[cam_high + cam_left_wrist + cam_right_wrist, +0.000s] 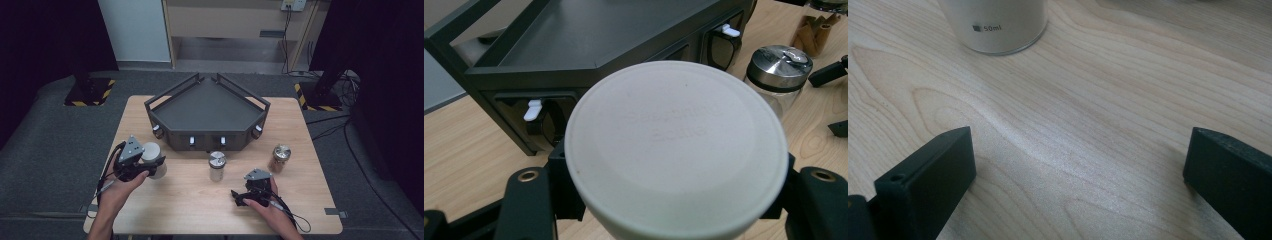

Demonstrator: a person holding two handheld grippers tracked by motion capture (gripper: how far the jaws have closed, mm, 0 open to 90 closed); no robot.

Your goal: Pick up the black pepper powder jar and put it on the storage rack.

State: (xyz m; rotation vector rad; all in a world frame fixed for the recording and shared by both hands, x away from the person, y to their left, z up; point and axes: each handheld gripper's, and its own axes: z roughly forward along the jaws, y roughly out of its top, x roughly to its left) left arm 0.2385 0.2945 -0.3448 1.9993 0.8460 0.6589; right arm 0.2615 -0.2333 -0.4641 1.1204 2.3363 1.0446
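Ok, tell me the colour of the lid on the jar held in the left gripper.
Off-white round lid, clearest in the left gripper view.

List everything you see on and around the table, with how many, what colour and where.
white-lidded jar: one, white, gripped in the left tongs near the table's left front.
metal-lidded jars: two; clear one at table centre, one with brown contents to its right.
corner rack: one, dark grey, back of table, with white clips on its front.
table: one, light wood.
hazard-striped stand bases: two, black and yellow, on the floor behind.
right tongs: black, open, on the table's right front.
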